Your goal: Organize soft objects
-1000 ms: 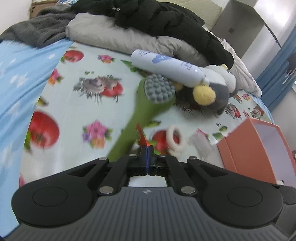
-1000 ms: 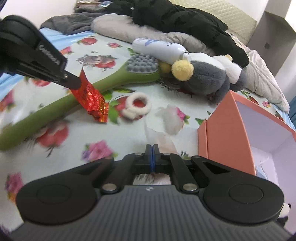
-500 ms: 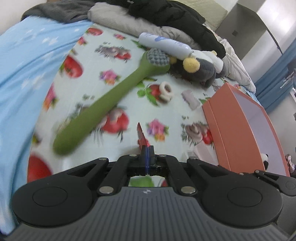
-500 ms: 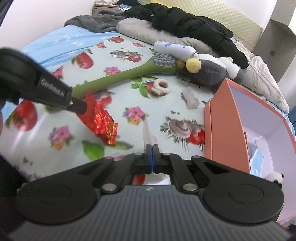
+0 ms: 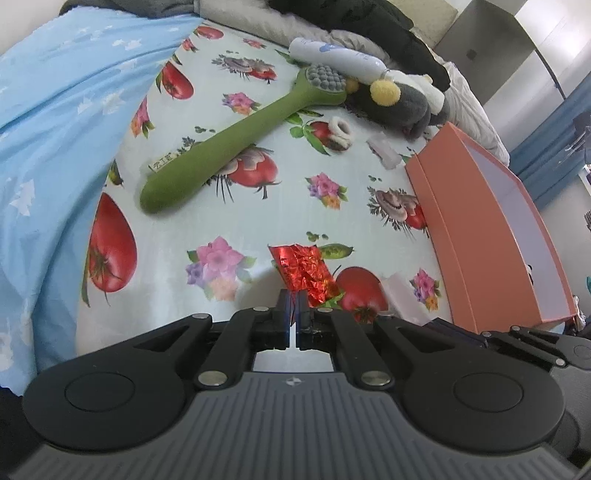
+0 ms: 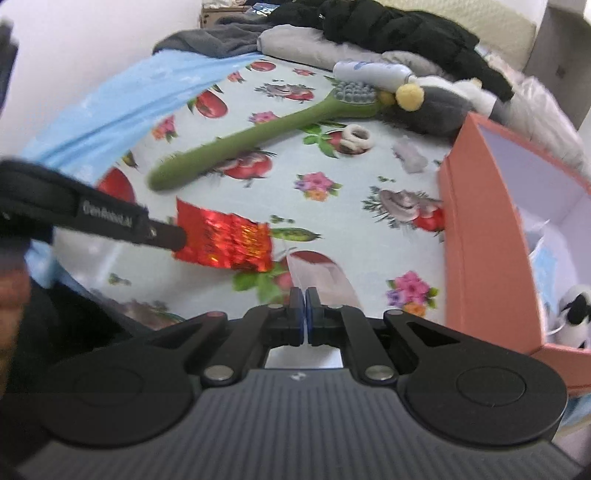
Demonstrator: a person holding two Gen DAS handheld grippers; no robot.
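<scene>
My left gripper (image 5: 293, 295) is shut on a crinkled red foil packet (image 5: 304, 271) and holds it above the flowered bedsheet. In the right wrist view the left gripper (image 6: 177, 236) pinches that packet (image 6: 225, 240) at its left edge. My right gripper (image 6: 305, 293) is shut on a thin pale sheet (image 6: 321, 275), seemingly a clear plastic bag. An orange box (image 5: 491, 236) stands open at the right, also in the right wrist view (image 6: 476, 221), with a small panda toy (image 6: 574, 310) inside.
A long green massage brush (image 5: 236, 144), a white fluffy ring (image 5: 341, 129), a grey plush with a yellow pompom (image 5: 399, 99) and a white bottle (image 5: 336, 55) lie on the sheet. Dark clothes (image 6: 388, 26) are piled behind. A blue cover (image 5: 55, 110) lies left.
Both grippers have pulled back toward the near edge of the bed. The red packet turned from edge-on to flat. The brush and plush now look farther away.
</scene>
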